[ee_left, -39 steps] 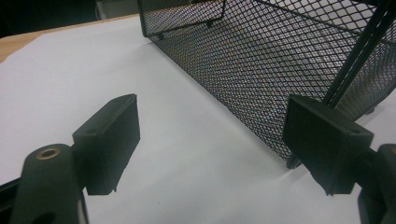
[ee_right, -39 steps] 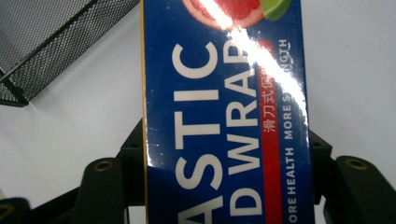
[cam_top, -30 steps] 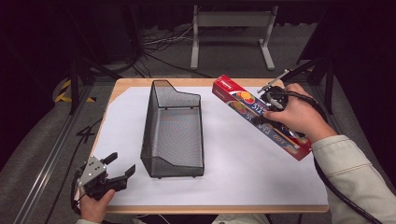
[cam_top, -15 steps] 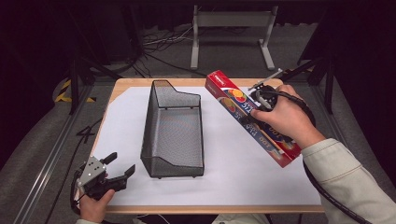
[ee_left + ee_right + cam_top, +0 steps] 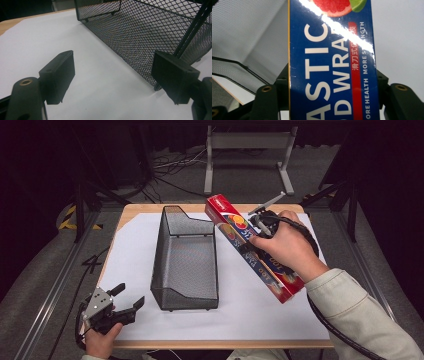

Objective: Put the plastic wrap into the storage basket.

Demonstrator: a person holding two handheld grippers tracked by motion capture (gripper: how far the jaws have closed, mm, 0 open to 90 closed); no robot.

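A long red and blue plastic wrap box (image 5: 255, 247) hangs tilted above the table's right half, its far end close to the black mesh basket (image 5: 185, 260). My right gripper (image 5: 257, 232) is shut on the box near its middle. In the right gripper view the blue face of the box (image 5: 332, 65) runs between both jaws, with the basket's mesh (image 5: 249, 45) to the left. My left gripper (image 5: 129, 301) rests at the table's near left corner, open and holding nothing. In the left gripper view the basket's near corner (image 5: 160, 50) stands just ahead of the right jaw.
White paper (image 5: 135, 250) covers the wooden table (image 5: 130, 210). A metal stand (image 5: 247, 150) and cables lie on the floor beyond the far edge. A cable trails from the right gripper along the sleeve (image 5: 360, 315).
The right gripper has carried the box leftward toward the basket, and slightly upward. The left gripper has stayed in place.
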